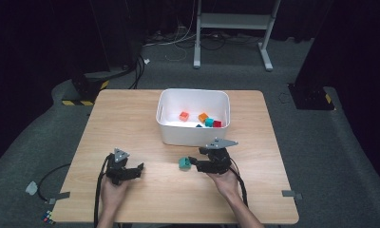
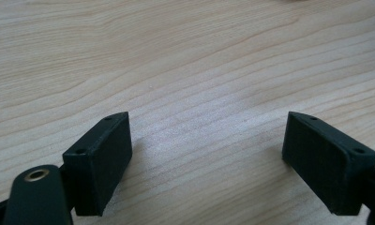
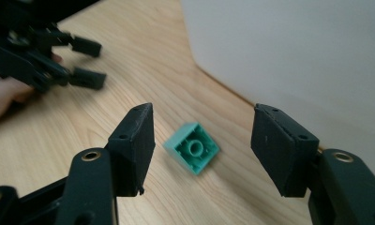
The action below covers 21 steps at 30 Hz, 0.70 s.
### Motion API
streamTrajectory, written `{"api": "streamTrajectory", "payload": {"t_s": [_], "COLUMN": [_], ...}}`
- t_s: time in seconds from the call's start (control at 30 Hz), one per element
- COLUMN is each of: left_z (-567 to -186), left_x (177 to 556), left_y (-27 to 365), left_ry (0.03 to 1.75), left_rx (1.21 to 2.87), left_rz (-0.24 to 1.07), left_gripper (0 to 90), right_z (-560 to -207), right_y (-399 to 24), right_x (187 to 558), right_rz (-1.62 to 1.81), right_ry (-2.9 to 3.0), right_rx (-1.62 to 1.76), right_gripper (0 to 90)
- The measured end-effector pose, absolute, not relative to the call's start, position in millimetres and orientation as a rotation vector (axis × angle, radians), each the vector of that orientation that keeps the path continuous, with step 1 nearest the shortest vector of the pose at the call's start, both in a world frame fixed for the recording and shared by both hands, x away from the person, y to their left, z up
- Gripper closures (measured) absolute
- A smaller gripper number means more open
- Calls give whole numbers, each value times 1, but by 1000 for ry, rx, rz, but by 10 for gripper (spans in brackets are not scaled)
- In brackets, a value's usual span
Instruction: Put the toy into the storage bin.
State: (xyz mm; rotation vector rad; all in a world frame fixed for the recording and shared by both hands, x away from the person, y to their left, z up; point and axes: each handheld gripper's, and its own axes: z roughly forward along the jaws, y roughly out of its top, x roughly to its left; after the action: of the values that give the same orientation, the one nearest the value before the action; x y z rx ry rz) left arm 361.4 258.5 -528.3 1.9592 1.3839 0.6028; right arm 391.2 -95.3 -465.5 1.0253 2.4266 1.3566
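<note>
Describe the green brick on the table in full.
The green brick is a small, square, teal-green toy block that looks like moulded plastic. It lies on the wooden table with its hollow underside facing up, showing a round tube inside. It sits just in front of the white bin, apart from its wall. The right gripper frames it with its fingers wide open on either side, not touching it.

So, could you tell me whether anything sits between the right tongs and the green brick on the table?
Nothing visible does. The right tongs stand open, and the green brick lies on bare wood in the gap between the jaws, untouched. The white bin stands just beyond the brick.
</note>
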Motion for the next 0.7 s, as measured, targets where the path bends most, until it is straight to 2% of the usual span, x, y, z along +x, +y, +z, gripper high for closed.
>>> {"api": "streamTrajectory", "payload": {"t_s": [0.33,0.7], "left_z": [-528,-528], "left_x": [361,362], "left_y": [259,258], "left_ry": [1385,1386], "left_rx": [1957,1952], "left_rz": [601,601], "left_gripper": [163,163], "right_z": [-497,-510], "right_y": [-81,-67], "right_x": [395,399], "right_rz": [1267,1221], "right_ry": [2486,2514], "right_rx": [1062,1047], "right_gripper": [356,331]}}
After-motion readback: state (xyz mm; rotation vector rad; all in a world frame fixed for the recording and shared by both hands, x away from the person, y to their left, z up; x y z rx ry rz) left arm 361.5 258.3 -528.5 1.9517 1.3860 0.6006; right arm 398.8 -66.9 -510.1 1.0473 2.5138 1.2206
